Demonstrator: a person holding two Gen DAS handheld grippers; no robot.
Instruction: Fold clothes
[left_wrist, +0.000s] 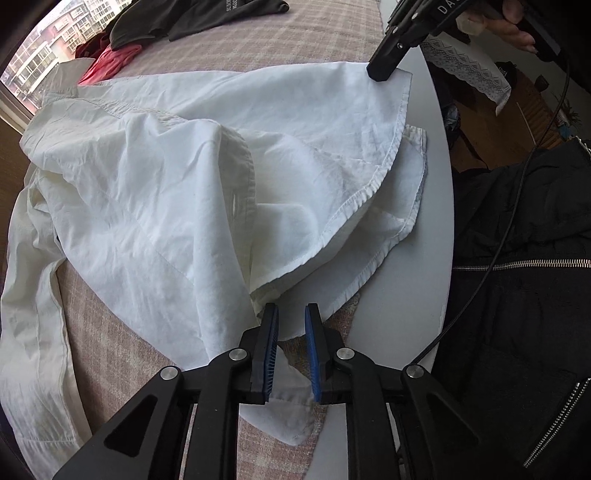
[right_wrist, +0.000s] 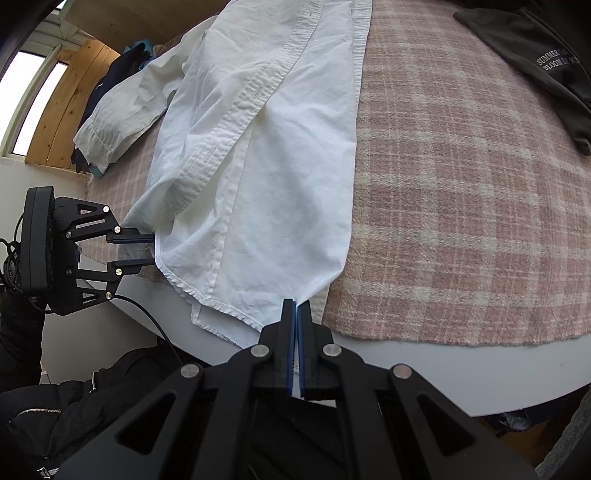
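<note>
Right hand-held gripper (right_wrist: 296, 314) clamped on white shirt (right_wrist: 266, 177) hem (corner)

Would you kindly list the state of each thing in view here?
White cotton button shirt: spread out, partly folded, hem at table edge.
Right claw: shut on shirt hem.
Left claw: open over shirt hem.
Dark printed garment: crumpled aside.
Pink plaid blanket: lying flat.

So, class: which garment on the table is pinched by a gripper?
The white shirt; the right gripper pinches its hem, while the dark printed top lies untouched.
</note>
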